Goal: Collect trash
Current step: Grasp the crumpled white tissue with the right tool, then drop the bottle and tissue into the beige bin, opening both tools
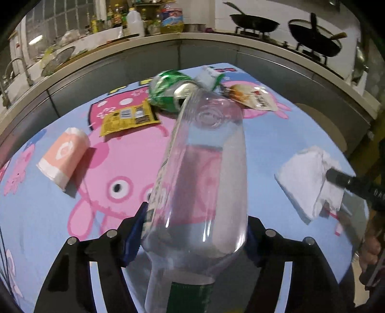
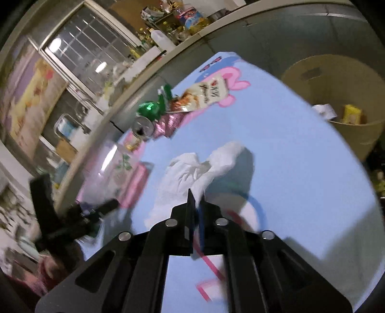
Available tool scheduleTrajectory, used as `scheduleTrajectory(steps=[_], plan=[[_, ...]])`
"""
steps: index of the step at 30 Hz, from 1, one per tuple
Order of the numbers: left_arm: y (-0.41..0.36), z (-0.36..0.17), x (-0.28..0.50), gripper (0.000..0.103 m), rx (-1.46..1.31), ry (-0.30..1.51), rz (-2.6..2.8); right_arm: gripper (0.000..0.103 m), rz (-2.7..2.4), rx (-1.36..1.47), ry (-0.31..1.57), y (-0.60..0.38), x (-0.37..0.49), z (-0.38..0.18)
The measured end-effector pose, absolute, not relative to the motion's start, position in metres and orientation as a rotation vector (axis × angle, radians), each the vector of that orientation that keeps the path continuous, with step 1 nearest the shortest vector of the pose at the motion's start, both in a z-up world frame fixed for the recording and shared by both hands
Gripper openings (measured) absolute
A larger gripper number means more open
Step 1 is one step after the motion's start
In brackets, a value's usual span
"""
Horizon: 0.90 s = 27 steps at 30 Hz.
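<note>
My left gripper [image 1: 195, 231] is shut on a clear plastic bottle [image 1: 202, 168] and holds it above the cartoon tablecloth [image 1: 120, 192]. My right gripper [image 2: 196, 199] is shut on a white tissue [image 2: 192, 173], which also shows in the left wrist view [image 1: 305, 178], lifted over the table. On the cloth lie a pink paper cup [image 1: 63, 156], a yellow wrapper [image 1: 127, 118], a crushed green can [image 1: 168, 91] and a snack packet [image 1: 252, 96]. The can [image 2: 144, 127] and packet [image 2: 204, 94] show in the right wrist view too.
A round beige bin [image 2: 336, 96] with some trash in it stands off the table's right edge. Behind the table runs a kitchen counter [image 1: 168, 41] with bottles, a sink and black pans [image 1: 255, 22].
</note>
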State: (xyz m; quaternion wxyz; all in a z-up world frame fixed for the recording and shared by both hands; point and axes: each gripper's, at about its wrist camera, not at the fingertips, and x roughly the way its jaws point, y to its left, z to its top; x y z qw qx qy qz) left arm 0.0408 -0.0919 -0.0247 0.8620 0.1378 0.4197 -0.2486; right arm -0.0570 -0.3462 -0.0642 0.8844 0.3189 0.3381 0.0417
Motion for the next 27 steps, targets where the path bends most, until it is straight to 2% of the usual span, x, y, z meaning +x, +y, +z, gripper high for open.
scheduleTrajectory(steps=[2, 3, 4, 11, 13, 14, 15, 16, 17, 19, 21, 27], plan=[[-0.098, -0.024, 0.035, 0.068, 0.293, 0.882, -0.538, 0.027, 0.041, 0.635, 0.704, -0.348, -0.068, -0.065], [-0.102, -0.024, 0.033, 0.068, 0.294, 0.887, -0.549, 0.061, 0.023, 0.632, 0.690, -0.349, -0.074, -0.065], [-0.105, -0.025, 0.031, 0.068, 0.290, 0.892, -0.554, 0.073, 0.005, 0.633, 0.654, -0.349, -0.081, -0.063], [-0.117, -0.033, 0.034, 0.068, 0.282, 0.950, -0.536, 0.073, -0.005, 0.468, 0.671, -0.327, -0.076, -0.057], [-0.118, -0.032, 0.037, 0.071, 0.285, 0.947, -0.517, 0.074, -0.004, 0.424, 0.691, -0.315, -0.070, -0.057], [-0.118, -0.031, 0.038, 0.071, 0.281, 0.942, -0.514, 0.074, 0.004, 0.405, 0.693, -0.311, -0.069, -0.057], [-0.118, -0.030, 0.038, 0.064, 0.277, 0.937, -0.513, 0.074, 0.012, 0.371, 0.698, -0.304, -0.068, -0.058], [-0.119, -0.029, 0.039, 0.064, 0.276, 0.933, -0.522, 0.065, 0.009, 0.313, 0.710, -0.295, -0.066, -0.059], [-0.120, -0.029, 0.040, 0.063, 0.269, 0.937, -0.537, 0.053, 0.003, 0.266, 0.722, -0.288, -0.066, -0.061], [-0.123, -0.029, 0.041, 0.062, 0.261, 0.939, -0.552, 0.008, -0.028, 0.178, 0.723, -0.281, -0.067, -0.063], [-0.129, -0.028, 0.041, 0.062, 0.269, 0.937, -0.568, 0.004, 0.004, 0.233, 0.724, -0.291, -0.069, -0.064], [-0.168, -0.010, 0.045, 0.062, 0.257, 0.937, -0.711, 0.004, -0.065, 0.420, 0.634, -0.353, -0.078, -0.052]])
